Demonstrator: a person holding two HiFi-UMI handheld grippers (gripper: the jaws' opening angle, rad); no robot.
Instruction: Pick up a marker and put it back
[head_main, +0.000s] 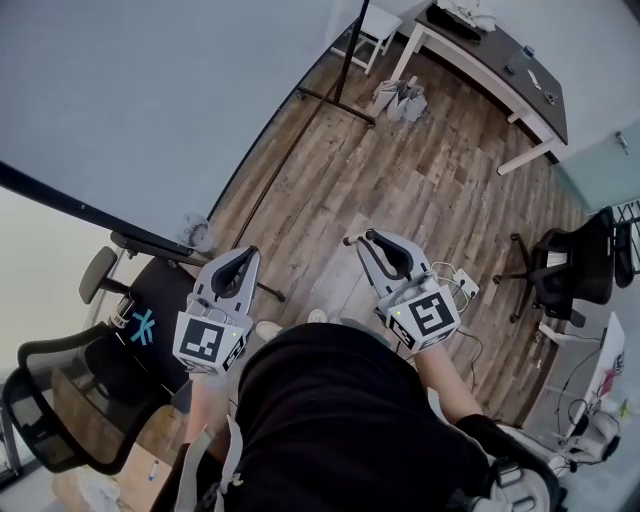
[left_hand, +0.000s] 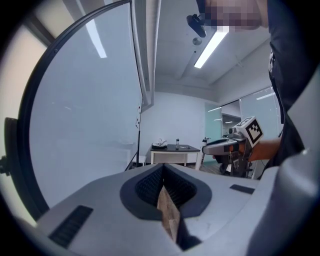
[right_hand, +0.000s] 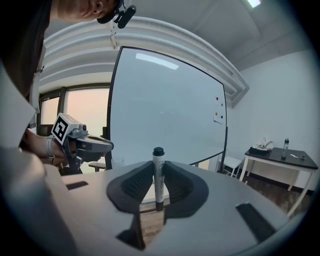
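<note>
A white marker with a black cap stands upright between the pads of my right gripper, which is shut on it. In the head view only the marker's end sticks out beside the right gripper. My left gripper is shut with nothing in it, and only a thin wedge of floor shows behind its tips. It is held at the left in the head view, near the lower edge of the whiteboard. Each gripper also sees the other: the right gripper and the left gripper.
A black office chair stands at the lower left, by the whiteboard's stand. A dark-topped table sits at the far wall, with shoes and a white stool beside it. Another chair and cables are on the right.
</note>
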